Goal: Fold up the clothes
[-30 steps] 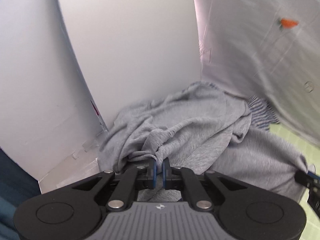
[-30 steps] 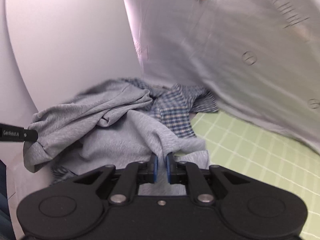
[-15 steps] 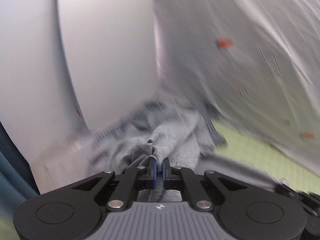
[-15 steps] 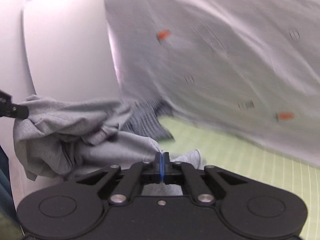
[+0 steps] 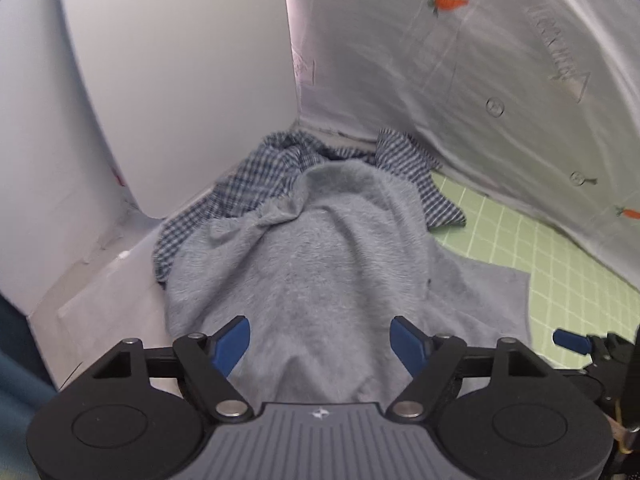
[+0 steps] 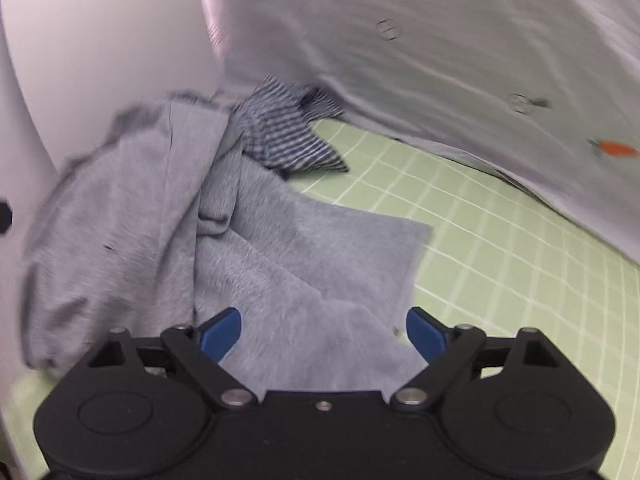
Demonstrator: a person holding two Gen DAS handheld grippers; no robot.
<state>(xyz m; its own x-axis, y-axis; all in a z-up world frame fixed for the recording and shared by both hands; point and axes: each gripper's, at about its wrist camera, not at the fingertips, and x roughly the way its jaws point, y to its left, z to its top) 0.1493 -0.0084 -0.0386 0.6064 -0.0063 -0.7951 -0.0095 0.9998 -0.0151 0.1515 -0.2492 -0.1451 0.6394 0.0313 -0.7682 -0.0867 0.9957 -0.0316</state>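
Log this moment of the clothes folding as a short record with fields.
garment in work: grey garment, rumpled, partly spread on the green grid mat
other clothing: blue checked garment behind and partly under it, in the corner
left gripper: jaws just opened, grey cloth lies between, not pinched
right gripper: jaws just opened, grey cloth lies between, not pinched
backdrop: white sheet with carrot print
fold status: not yet folded

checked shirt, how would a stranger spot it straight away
Find the corner where the white panel meets the carrot-print sheet. The checked shirt lies crumpled there, partly under the grey garment. It alone has a dark blue check; its neighbour is plain grey.
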